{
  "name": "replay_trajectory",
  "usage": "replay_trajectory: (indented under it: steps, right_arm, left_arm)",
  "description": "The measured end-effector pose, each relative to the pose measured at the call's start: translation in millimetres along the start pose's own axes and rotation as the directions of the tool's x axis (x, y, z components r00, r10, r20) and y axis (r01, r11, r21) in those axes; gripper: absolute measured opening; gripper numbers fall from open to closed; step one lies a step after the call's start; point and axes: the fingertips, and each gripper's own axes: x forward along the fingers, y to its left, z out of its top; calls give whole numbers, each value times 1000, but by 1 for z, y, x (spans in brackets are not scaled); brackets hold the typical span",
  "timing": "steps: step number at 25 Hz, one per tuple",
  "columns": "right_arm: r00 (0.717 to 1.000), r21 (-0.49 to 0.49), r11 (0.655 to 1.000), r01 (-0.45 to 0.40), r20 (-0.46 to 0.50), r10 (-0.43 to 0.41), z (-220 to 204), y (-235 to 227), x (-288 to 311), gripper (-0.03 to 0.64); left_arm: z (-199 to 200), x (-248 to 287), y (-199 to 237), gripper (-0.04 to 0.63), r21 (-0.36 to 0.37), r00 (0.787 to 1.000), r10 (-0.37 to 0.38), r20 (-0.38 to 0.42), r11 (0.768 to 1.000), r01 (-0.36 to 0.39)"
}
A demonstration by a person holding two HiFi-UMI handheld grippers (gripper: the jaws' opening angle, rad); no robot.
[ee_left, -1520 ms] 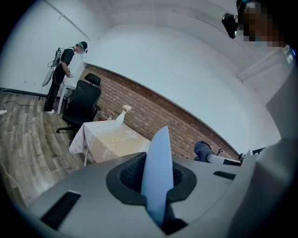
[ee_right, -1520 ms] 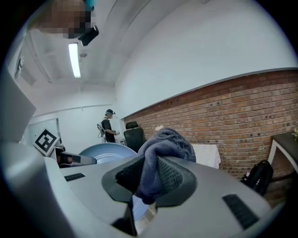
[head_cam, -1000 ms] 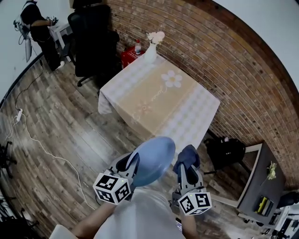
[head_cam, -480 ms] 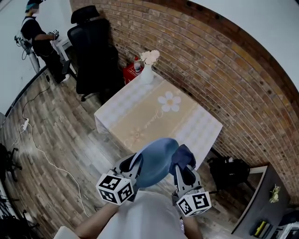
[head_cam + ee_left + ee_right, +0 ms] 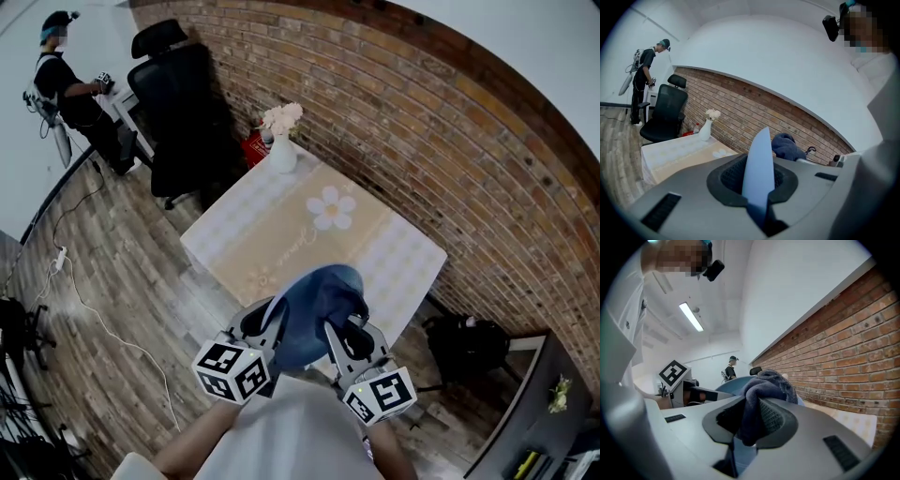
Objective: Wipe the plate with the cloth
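The left claw (image 5: 757,185) pinches the blue plate (image 5: 296,342) by its rim and holds it on edge, so one face is free. Just right of it, the right claw (image 5: 749,423) pinches the dark cloth (image 5: 765,383), which is bunched ahead of its jaws and seems to press on that face.

Left gripper (image 5: 266,324): your jaws are clamped on the rim of the plate (image 5: 298,339), which stands edge-on between them | Right gripper (image 5: 343,330): your jaws are pinched on the bunched cloth (image 5: 337,292) | Pose: both grippers are close together before your torso, marker cubes toward you, jaws pointing forward | Forearms (image 5: 186,448): drawn in low.
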Motion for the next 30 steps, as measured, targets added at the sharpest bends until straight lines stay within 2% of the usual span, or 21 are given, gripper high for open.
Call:
replay_trajectory:
  steps: [6, 9, 13, 19, 27, 30]
  right_arm:
    - [991, -98, 989, -108, -92, 99, -14, 9, 11, 91]
    - [990, -114, 986, -118, -93, 107, -12, 6, 13, 91]
    - [991, -134, 985, -111, -84, 100, -9, 1, 20, 91]
    - [995, -125, 988, -90, -50, 84, -3, 2, 33, 91]
    - [1000, -98, 995, 5, -21, -7, 10, -23, 45, 91]
    - [1000, -90, 996, 8, -9, -9, 17, -29, 51, 91]
  left_arm:
    - [-10, 16, -21, 48, 35, 996, -59, -64, 998, 62]
    - [-14, 19, -30, 48, 68, 991, -93, -96, 993, 99]
    - [-23, 17, -32, 48, 75, 985, -113, -129, 989, 123]
    - [-14, 9, -23, 48, 62, 991, -90, -103, 993, 97]
    - [6, 4, -13, 48, 55, 996, -76, -41, 995, 79]
    - [18, 2, -10, 48, 45, 997, -75, -24, 996, 76]
